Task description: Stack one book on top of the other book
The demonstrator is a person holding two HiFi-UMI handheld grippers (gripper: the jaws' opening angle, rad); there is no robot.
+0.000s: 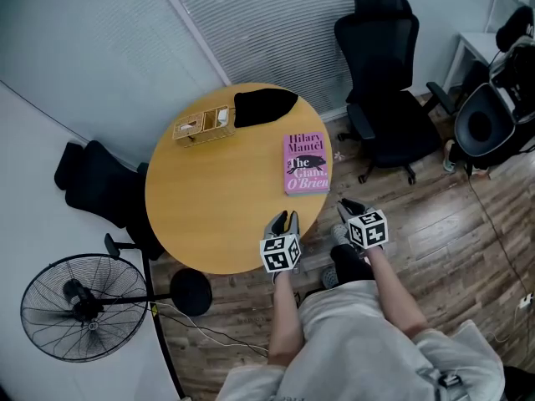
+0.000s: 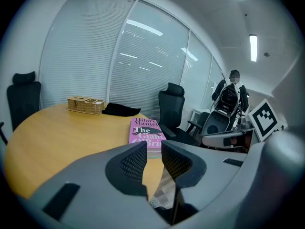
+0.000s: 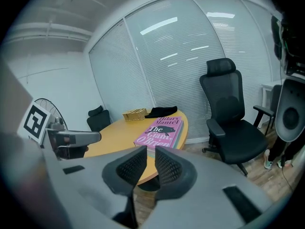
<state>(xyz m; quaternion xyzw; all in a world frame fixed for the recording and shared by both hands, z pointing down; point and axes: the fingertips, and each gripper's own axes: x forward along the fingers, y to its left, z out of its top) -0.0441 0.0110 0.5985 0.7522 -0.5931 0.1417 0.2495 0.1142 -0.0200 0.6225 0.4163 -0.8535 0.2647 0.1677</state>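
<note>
Surface (image 1: 209,207), far rim: basket (image 1: 201,127) and black cloth (image 1: 263,107). At the near rim is the left gripper (image 1: 282,218), fingers (image 2: 133,162) slightly spread and empty. The pink book (image 1: 306,164) lies by the right rim, apparently already on a second book (image 3: 181,131), and the right gripper (image 1: 351,209) hangs off the rim, fingers (image 3: 129,168) nearly together and empty. I judge the stack made, so I'd keep clear and only square uneven edges.

Office meeting room: round wooden table (image 1: 217,199), black swivel chairs (image 1: 384,98), slatted blinds (image 1: 276,23), ceiling strip lights (image 2: 253,46).
</note>
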